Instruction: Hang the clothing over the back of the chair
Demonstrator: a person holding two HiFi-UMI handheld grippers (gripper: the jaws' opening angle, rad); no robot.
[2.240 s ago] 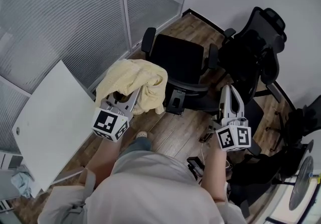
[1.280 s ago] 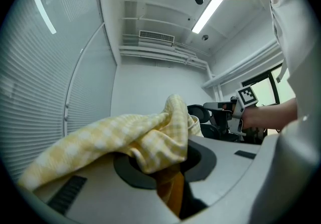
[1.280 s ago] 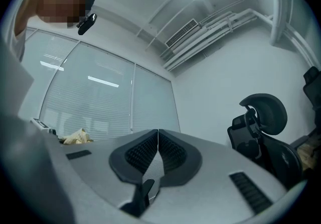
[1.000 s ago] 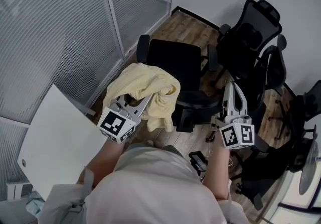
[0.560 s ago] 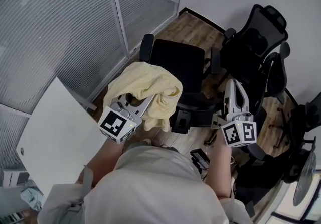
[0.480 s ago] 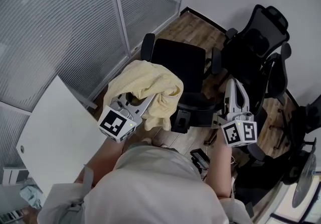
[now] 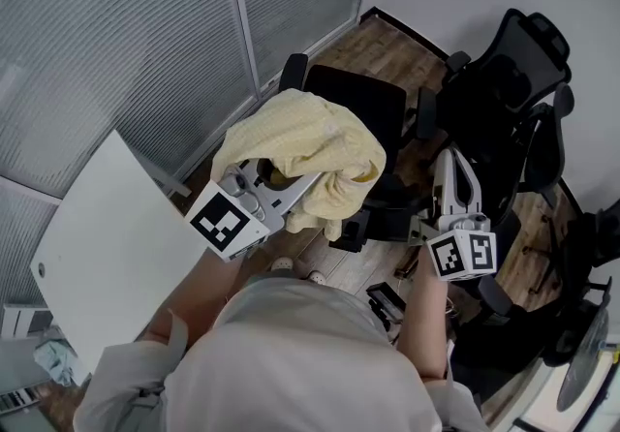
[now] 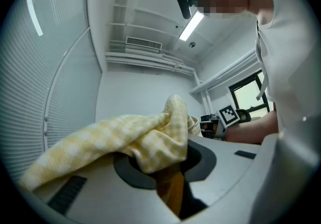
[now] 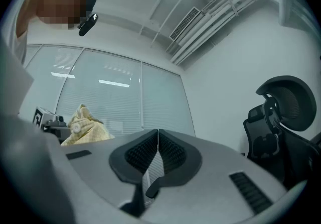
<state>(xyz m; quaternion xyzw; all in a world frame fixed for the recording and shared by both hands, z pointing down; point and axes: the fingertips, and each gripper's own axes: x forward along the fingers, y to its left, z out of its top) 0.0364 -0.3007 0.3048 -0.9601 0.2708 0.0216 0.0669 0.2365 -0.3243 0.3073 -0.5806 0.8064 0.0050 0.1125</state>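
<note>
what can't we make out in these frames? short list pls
- left gripper fingertips: head view, buried under the yellow garment.
- Kind of garment: bunched up in every view, so shirt or otherwise cannot be told.
- Nearest office chair's backrest: head view, its left part is behind the garment.
- Headrest chair: right gripper view, lower part hidden by the gripper body, right side cut by the image rim.

The clothing (image 7: 305,139) is pale yellow with a faint white check. The chair (image 7: 363,110) is black, the floor (image 7: 387,43) brown wood-grain, the surface (image 7: 107,246) white. The left cube (image 7: 230,224) and right cube (image 7: 462,254) carry black-and-white squares.
</note>
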